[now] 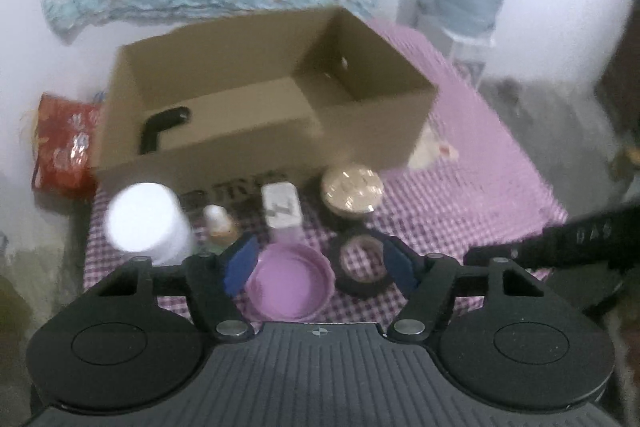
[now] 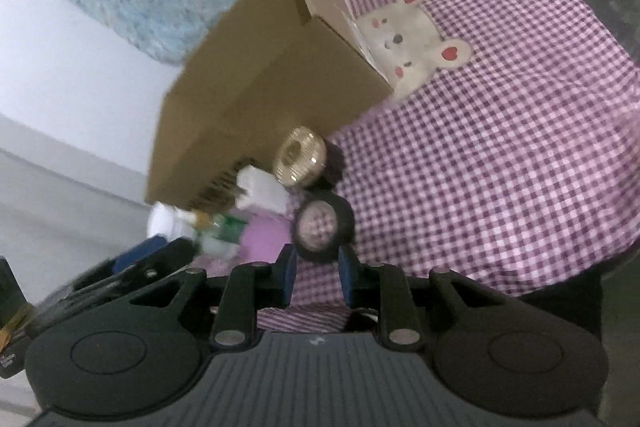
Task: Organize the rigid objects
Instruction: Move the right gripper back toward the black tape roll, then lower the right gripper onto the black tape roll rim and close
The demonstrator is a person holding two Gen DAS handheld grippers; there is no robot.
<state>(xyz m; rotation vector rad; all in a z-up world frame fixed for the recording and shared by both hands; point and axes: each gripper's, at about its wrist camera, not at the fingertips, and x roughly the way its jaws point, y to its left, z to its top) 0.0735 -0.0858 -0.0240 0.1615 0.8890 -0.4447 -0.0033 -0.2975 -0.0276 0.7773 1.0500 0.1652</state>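
Showing only leftward: black elbow pipe (image 1: 162,128) inside box (image 1: 256,147).

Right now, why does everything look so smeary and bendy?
Left wrist view: motion blur smears the white cup and cardboard box; fisheye darkens the corners. Right wrist view: the box and the items below it blur, the bear patch looks sharper, and the checked cloth bulges.
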